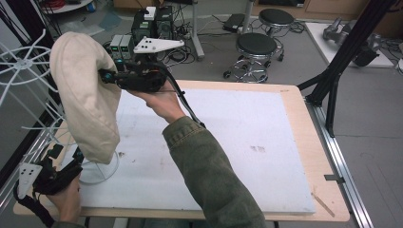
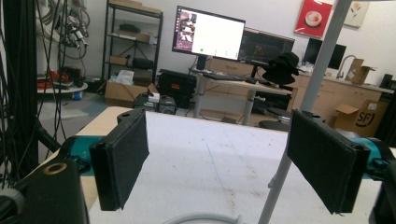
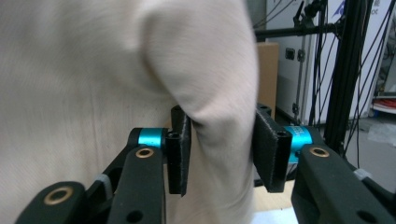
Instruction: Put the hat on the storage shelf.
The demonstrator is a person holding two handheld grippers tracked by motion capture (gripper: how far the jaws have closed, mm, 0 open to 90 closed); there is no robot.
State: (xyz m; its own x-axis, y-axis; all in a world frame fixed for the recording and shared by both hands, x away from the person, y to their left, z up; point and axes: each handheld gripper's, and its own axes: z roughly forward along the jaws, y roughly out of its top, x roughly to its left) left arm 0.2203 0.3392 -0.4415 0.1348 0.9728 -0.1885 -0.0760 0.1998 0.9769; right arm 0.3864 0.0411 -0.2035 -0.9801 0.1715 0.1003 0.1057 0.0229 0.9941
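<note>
Cream cloth bag (image 1: 85, 95) hangs at the upper left of the high view, draped over a thin white stand (image 1: 102, 167) whose ring base sits on the white board (image 1: 237, 142) at lower left. In the right gripper view the bag (image 3: 93, 93) covers the left and centre of the frame, with a fold of it bulging between the two pads.

Right gripper (image 1: 107, 76) comes in from the right of the bag at upper centre-left, jaws part closed with a fold of the cloth between them; the pads (image 3: 180, 149) press the fold from both sides. The sleeve (image 1: 209, 175) of that arm runs diagonally from bottom centre up to the gripper and covers the middle of the board.

Left gripper (image 1: 71, 159) sits at the bottom left corner of the high view, just beside the stand base. Its jaws are spread wide with nothing between them; in the left gripper view the white pole (image 2: 303, 116) of the stand rises just in front of the right pad (image 2: 322, 163), and a bit of the ring base shows at bottom centre.

Around it: the board lies on a wooden table (image 1: 304, 142). A white wire rack (image 1: 23, 66) stands at the far left, close behind the bag. Two black stools (image 1: 256, 52) at top centre, black frame legs (image 1: 342, 57) at upper right. Monitors (image 2: 208, 35) on a desk at the top of the left gripper view.
</note>
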